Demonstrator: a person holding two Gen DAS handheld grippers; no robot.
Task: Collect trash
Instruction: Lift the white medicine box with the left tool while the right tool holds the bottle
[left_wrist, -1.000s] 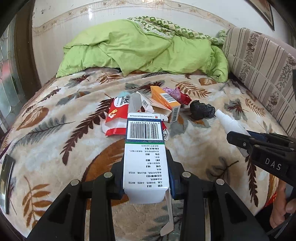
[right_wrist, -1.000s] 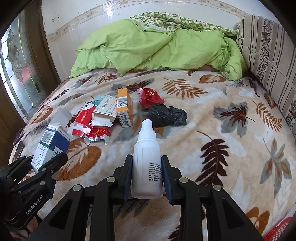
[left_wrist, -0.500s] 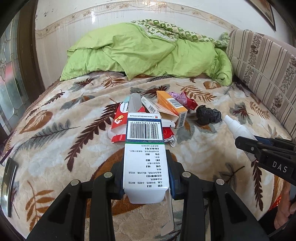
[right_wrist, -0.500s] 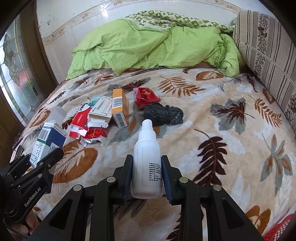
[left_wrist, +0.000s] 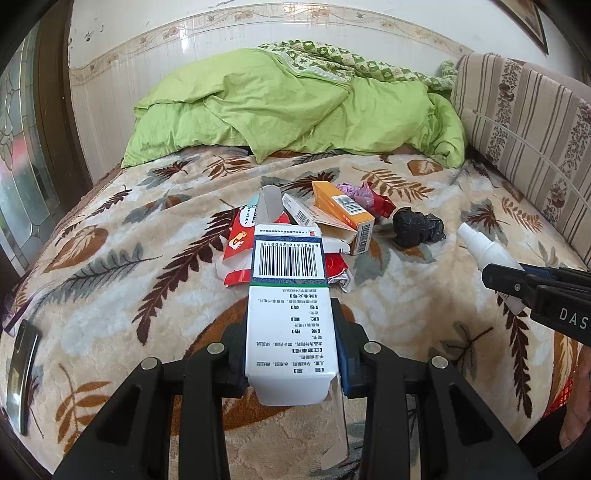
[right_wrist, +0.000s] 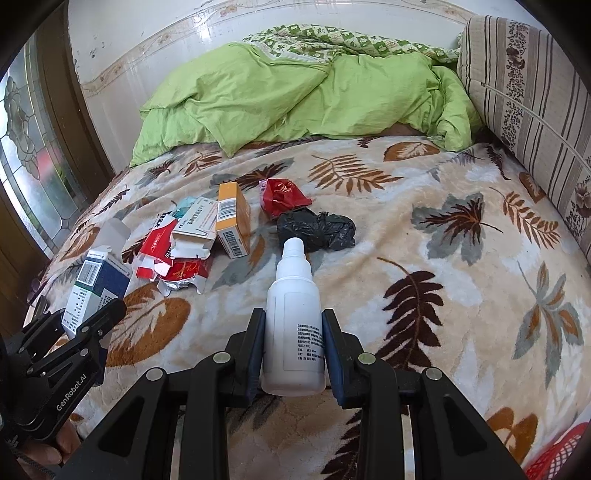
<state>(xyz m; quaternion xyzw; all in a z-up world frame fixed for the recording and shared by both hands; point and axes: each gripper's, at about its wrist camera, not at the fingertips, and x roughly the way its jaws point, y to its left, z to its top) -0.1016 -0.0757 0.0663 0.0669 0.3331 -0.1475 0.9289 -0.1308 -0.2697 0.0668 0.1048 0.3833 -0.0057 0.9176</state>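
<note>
Left gripper (left_wrist: 291, 354): fingers clamped on a white-and-blue carton (left_wrist: 290, 295), barcode face up, held above the bed (left_wrist: 110, 295) near its front edge. Right gripper (right_wrist: 293, 347): fingers clamped on a white plastic bottle (right_wrist: 293, 317), nozzle pointing away. Mid-bed litter pile: orange box (right_wrist: 232, 221), torn red wrappers (right_wrist: 173, 266), white flattened carton (right_wrist: 197, 225), red packet (right_wrist: 282, 194), crumpled black bag (right_wrist: 317, 230). Green quilt (right_wrist: 295, 96) bunched along the far edge.
</note>
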